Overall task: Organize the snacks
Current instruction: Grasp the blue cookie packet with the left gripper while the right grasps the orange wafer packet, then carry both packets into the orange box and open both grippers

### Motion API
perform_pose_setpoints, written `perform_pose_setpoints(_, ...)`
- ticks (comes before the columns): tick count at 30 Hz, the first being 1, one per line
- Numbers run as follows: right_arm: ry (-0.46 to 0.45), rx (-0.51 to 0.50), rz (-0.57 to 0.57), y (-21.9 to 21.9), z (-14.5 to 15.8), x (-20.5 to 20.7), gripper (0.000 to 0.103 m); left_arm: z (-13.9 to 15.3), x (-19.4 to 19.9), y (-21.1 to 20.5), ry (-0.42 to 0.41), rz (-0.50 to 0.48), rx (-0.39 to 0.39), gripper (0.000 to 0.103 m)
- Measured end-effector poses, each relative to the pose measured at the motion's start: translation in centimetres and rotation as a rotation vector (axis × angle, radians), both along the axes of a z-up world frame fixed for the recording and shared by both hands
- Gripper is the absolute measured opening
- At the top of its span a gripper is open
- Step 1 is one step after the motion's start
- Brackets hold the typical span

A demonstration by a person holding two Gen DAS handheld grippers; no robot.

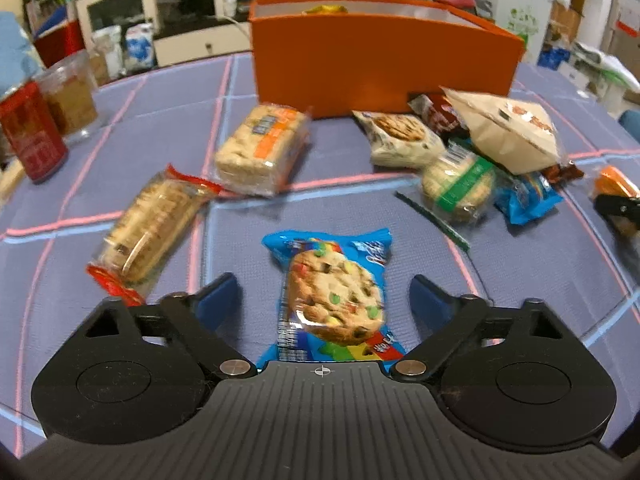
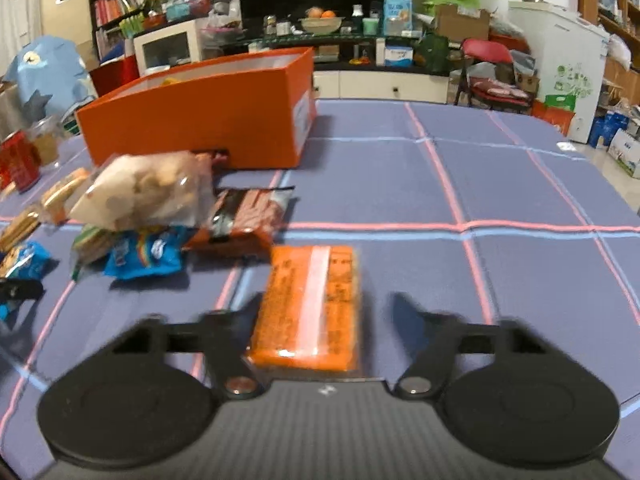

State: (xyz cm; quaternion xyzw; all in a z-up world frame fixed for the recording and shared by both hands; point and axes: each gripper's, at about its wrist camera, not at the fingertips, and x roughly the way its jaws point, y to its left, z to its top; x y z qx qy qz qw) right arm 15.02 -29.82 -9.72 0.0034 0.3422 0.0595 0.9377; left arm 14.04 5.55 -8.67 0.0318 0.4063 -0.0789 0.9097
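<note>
Left wrist view: the left gripper [image 1: 322, 296] stood with jaws apart, a gap showing on each side of the blue foil cookie packet [image 1: 332, 296] printed with a candy-studded cookie, which lay flat on the purple checked tablecloth [image 1: 120, 360]. An open orange cardboard box [image 1: 380, 64] stood at twelve o'clock.

Right wrist view: the right gripper [image 2: 326, 312] was blurred; its left finger met the flat orange plastic-wrapped cracker packet [image 2: 312, 304], a gap remained at three o'clock, so I cannot tell whether it gripped. A heap of mixed snack packets [image 2: 152, 216] lay at ten o'clock.
</note>
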Motion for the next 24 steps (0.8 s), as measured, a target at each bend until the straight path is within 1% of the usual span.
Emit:
perform_pose_setpoints(1, 0.001, 0.002, 0.007, 0.0, 0.0, -0.1, 0.044, 0.2, 0.0, 0.2, -0.004, 0.002, -0.006, 0.023)
perform_pose_setpoints(2, 0.001, 0.004, 0.011, 0.1, 0.0, -0.2, 0.044, 0.4, -0.1, 0.4, -0.01, 0.009, -0.007, 0.012)
perform_pose_setpoints(3, -0.001, 0.011, 0.014, 0.1, 0.0, -0.4, 0.044, 0.5, 0.0, 0.9, -0.003, 0.027, -0.015, 0.012)
perform_pose_setpoints(6, -0.006, 0.041, 0.027, 0.0, 0.3, -0.8, 0.044, 0.9, -0.1, 2.2, 0.01, 0.059, -0.101, 0.012)
perform_pose_setpoints(7, -0.008, 0.046, 0.033, 0.1, 0.4, -0.9, 0.044, 1.0, -0.2, 2.5, 0.013, 0.058, -0.111, 0.012)
perform_pose_setpoints(10, 0.006, 0.038, 0.077, 1.1, 0.1, -1.1, 0.044, 0.8, -0.6, 1.8, 0.025, 0.027, -0.063, 0.012)
perform_pose_setpoints(11, 0.007, 0.033, 0.093, 1.6, 0.0, -1.1, 0.047, 0.7, -0.8, 1.2, 0.016, 0.014, -0.028, 0.014)
perform_pose_setpoints(12, 0.007, 0.017, 0.105, 2.0, 0.0, -1.0, 0.052, 0.7, -1.0, 0.6, 0.009, -0.003, 0.009, 0.015)
perform_pose_setpoints(13, 0.006, 0.007, 0.114, 2.2, 0.0, -1.0, 0.057, 0.7, -1.1, 0.3, 0.005, -0.008, 0.025, 0.02)
perform_pose_setpoints(14, 0.006, 0.011, 0.117, 2.2, 0.0, -1.1, 0.061, 0.7, -1.0, 0.3, 0.012, -0.009, 0.025, 0.033)
perform_pose_setpoints(15, -0.003, 0.022, 0.113, 2.1, 0.2, -1.2, 0.066, 0.6, -0.9, 0.3, 0.024, -0.002, 0.022, 0.04)
perform_pose_setpoints(16, -0.013, 0.019, 0.107, 1.9, 0.4, -1.4, 0.066, 0.5, -0.9, 0.3, 0.032, 0.008, 0.027, 0.048)
perform_pose_setpoints(17, -0.023, 0.007, 0.099, 1.8, 0.5, -1.5, 0.066, 0.5, -0.9, 0.3, 0.031, 0.01, 0.036, 0.052)
perform_pose_setpoints(18, -0.023, -0.006, 0.09, 1.7, 0.4, -1.5, 0.067, 0.5, -0.9, 0.3, 0.031, 0.01, 0.043, 0.053)
perform_pose_setpoints(20, 0.006, -0.008, 0.091, 1.5, -0.2, -1.1, 0.067, 0.4, -0.9, 0.3, 0.031, 0.006, 0.047, 0.054)
perform_pose_setpoints(21, -0.007, -0.025, 0.1, 1.8, -0.3, -1.2, 0.067, 0.4, -0.8, 0.4, 0.035, 0.007, 0.04, 0.054)
perform_pose_setpoints(22, -0.018, -0.045, 0.115, 2.1, -0.4, -1.2, 0.062, 0.4, -0.6, 0.7, 0.047, 0.009, 0.017, 0.048)
perform_pose_setpoints(23, -0.025, -0.043, 0.128, 2.2, -0.4, -1.2, 0.054, 0.5, -0.5, 0.9, 0.051, 0.017, 0.004, 0.033)
perform_pose_setpoints(24, -0.028, -0.031, 0.129, 2.3, -0.4, -1.1, 0.042, 0.6, -0.5, 1.0, 0.042, 0.023, 0.009, 0.021)
